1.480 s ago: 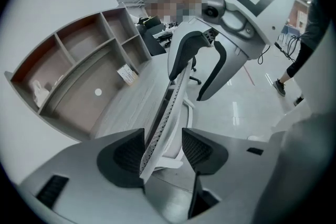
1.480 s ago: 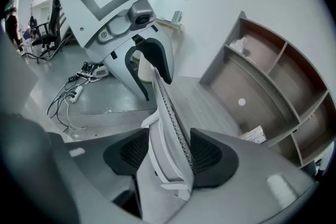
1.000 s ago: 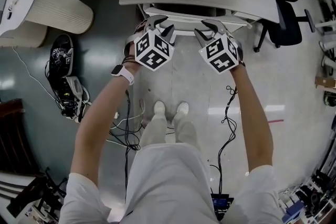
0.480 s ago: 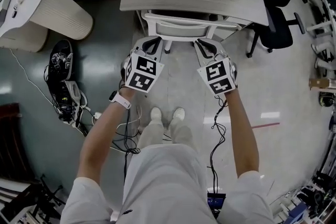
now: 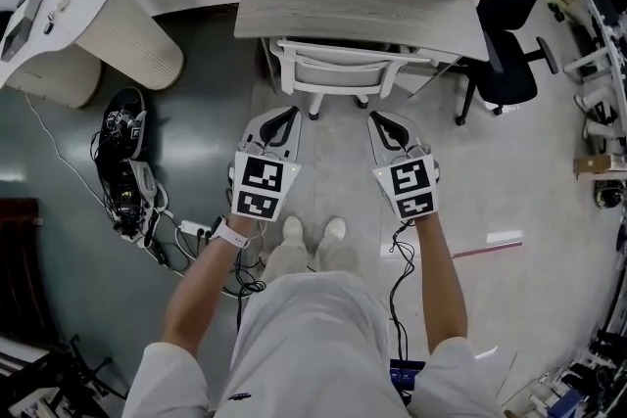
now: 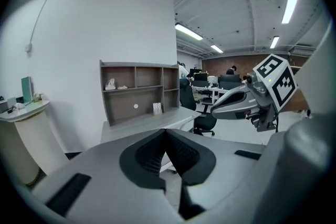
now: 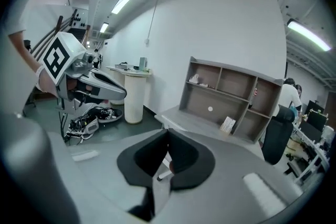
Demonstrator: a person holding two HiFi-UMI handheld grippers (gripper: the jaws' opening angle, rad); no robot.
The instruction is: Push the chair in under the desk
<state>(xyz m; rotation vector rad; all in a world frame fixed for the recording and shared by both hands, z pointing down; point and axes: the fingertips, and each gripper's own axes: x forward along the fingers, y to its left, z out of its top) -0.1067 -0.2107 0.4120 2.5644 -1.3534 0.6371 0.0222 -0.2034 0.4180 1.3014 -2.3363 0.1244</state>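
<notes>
In the head view a white chair [image 5: 338, 73] stands with its seat under the grey wooden desk [image 5: 362, 10] and its backrest at the desk's front edge. My left gripper [image 5: 285, 116] and my right gripper [image 5: 380, 120] hover side by side over the floor, short of the chair and not touching it. The left gripper [image 6: 165, 131] is shut with nothing held. The right gripper [image 7: 168, 131] has its jaws closing, tips met, with nothing between them. Each gripper view looks over the desk [image 6: 142, 128] toward the shelf unit [image 7: 231, 99].
A black office chair [image 5: 514, 24] stands right of the desk. A white ribbed round stand [image 5: 108, 10] is at the left. Cables and a black device [image 5: 122, 162] lie on the floor at left, with more cables by the person's feet [image 5: 313, 230].
Both grippers drew back from the chair's backrest toward the person and their jaws closed. The chair and desk now sit farther off in the view.
</notes>
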